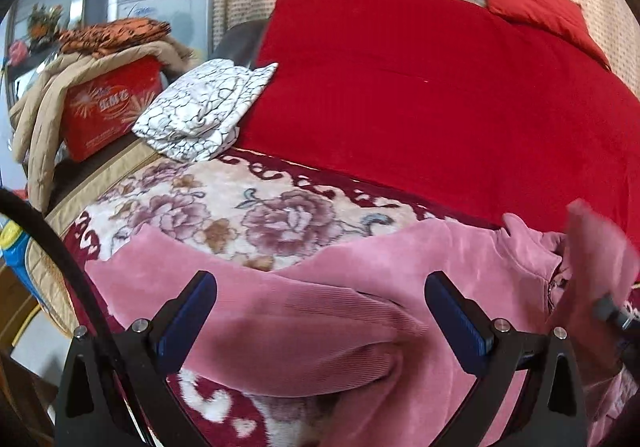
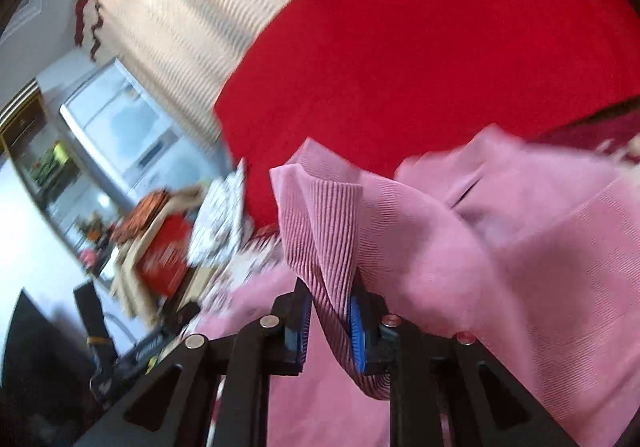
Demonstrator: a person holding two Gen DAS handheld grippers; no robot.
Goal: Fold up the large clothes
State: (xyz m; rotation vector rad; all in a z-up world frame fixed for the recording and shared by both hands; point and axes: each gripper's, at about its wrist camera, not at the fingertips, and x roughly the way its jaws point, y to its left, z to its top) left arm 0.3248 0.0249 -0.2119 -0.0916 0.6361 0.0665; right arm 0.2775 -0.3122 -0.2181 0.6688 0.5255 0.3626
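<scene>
A pink ribbed garment (image 1: 320, 311) lies spread on the floral blanket (image 1: 224, 207) at the near end of the bed. My left gripper (image 1: 320, 287) is open just above it, one finger on each side of a folded sleeve, holding nothing. My right gripper (image 2: 330, 311) is shut on a ribbed edge of the pink garment (image 2: 320, 215) and holds it lifted, the cloth draping to the right. That lifted cloth and the right gripper show blurred at the right edge of the left wrist view (image 1: 600, 267).
A red bedspread (image 1: 440, 87) covers the far bed, with a red pillow (image 1: 536, 3) at the back. A folded white crackle-pattern cloth (image 1: 204, 107) lies at the left bed edge. A red box (image 1: 108, 107) draped with a beige coat stands beside it.
</scene>
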